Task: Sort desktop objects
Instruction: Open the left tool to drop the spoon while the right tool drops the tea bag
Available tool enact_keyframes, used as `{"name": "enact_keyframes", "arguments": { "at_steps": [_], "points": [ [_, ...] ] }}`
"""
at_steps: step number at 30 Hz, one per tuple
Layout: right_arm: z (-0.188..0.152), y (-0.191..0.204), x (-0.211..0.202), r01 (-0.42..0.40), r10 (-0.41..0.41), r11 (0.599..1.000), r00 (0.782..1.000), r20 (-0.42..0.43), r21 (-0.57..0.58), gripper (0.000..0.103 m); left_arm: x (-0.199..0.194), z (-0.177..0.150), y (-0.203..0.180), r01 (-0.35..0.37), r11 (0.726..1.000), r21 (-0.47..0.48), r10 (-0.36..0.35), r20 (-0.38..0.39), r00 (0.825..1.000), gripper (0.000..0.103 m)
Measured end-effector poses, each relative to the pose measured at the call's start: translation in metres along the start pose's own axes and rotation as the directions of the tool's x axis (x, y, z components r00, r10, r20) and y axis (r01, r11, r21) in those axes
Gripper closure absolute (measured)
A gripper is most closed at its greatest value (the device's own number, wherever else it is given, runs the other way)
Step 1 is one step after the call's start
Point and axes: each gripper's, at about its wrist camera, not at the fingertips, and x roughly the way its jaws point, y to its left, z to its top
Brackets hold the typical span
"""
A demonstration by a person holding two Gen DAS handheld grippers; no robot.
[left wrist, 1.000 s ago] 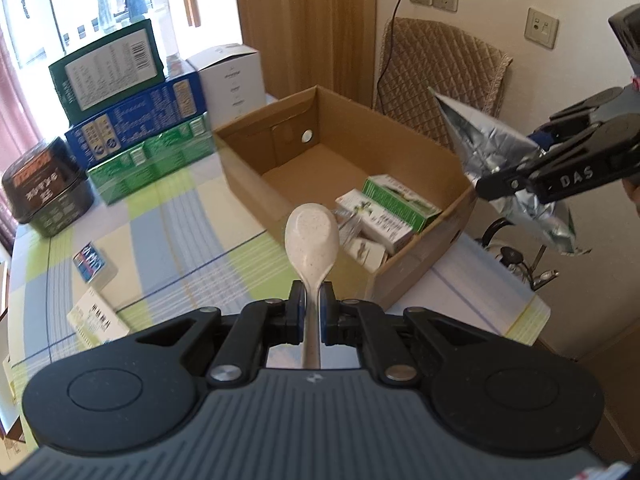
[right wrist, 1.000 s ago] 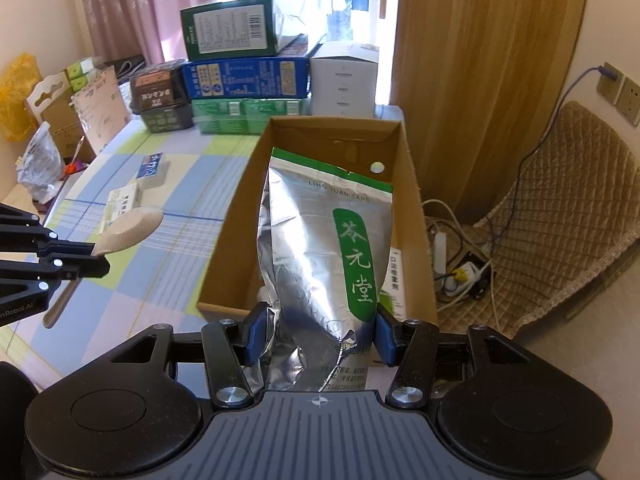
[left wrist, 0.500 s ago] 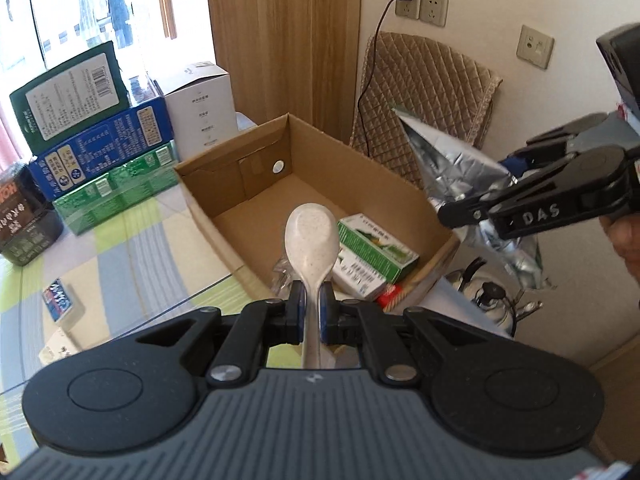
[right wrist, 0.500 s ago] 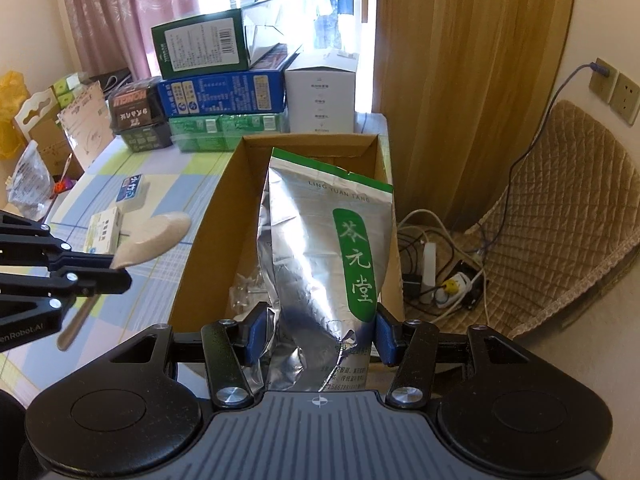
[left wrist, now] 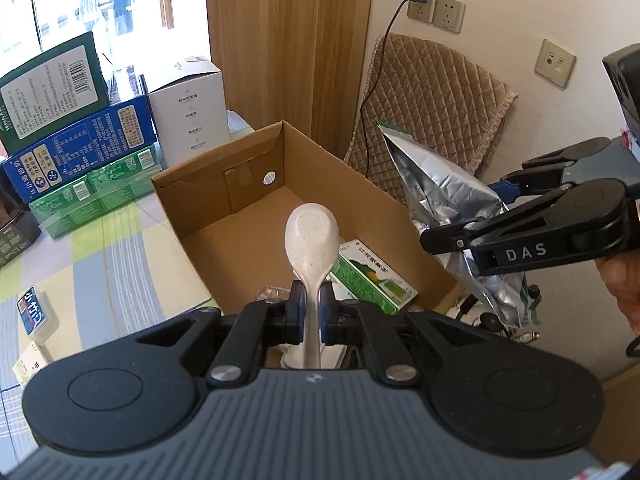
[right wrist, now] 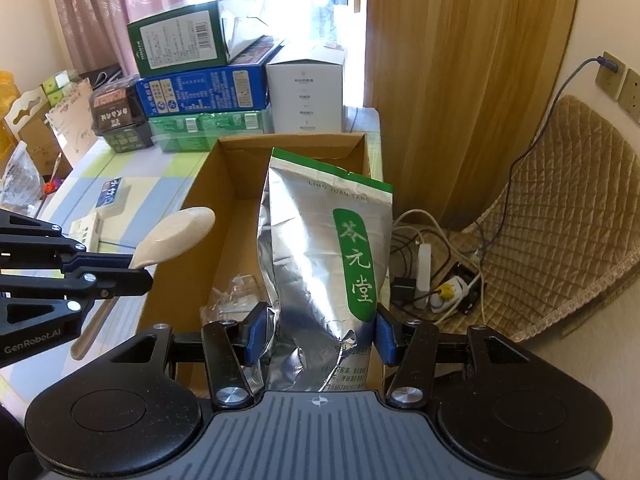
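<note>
- The left gripper (left wrist: 312, 312) has its jaws pinched tight on the handle of a pale speckled spoon (left wrist: 311, 236), just below the bowl. The bowl points up and forward, over the near part of an open cardboard box (left wrist: 224, 216).
- The spoon looks light, rigid and smooth. The hold near the neck seems sensible, since the thin handle could swivel between the pads if held lower.
- The right gripper (right wrist: 320, 334) has its jaws part-way apart and pressed on the lower end of a silver foil pouch (right wrist: 312, 248) with a green label. The pouch stands upright over the right side of the box.
- The pouch looks soft, crinkly and slippery; it is creased where the pads squeeze it. I judge it light to middling in weight, and its top may flop if it is tilted.
- Inside the box lie a green and white carton (left wrist: 372, 276) and some clear plastic wrapping (right wrist: 236, 296).
- On the checked tablecloth (left wrist: 116, 264) to the left of the box sits a small blue packet (left wrist: 34, 312).
- Hidden: the near floor of the box is covered by both gripper bodies, the spoon handle's end is out of sight in the left view, and the pouch's base is cut off.
- Only the edge of the person's hand (left wrist: 620, 284) shows, at the right border.
</note>
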Motion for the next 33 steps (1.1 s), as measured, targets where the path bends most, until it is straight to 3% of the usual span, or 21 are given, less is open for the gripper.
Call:
{"name": "enact_keyframes", "arguments": {
  "at_steps": [16,28,33],
  "points": [
    [0.019,-0.006,0.038,-0.012,0.012,1.000,1.000,-0.023,-0.004,0.053,0.038,0.016,0.008,0.012,0.999,-0.047,-0.012,-0.014,1.000,0.099],
    [0.030,-0.014,0.060,-0.019,0.020,0.999,0.999,-0.026,0.026,0.053,0.062,0.028,0.030,0.019,0.990,-0.140,-0.021,-0.014,1.000,0.099],
    [0.030,-0.015,0.068,-0.016,0.017,0.999,0.999,-0.039,0.033,0.053,0.069,0.026,0.036,0.008,0.988,-0.155,-0.010,-0.010,1.000,0.091]
  ]
}}
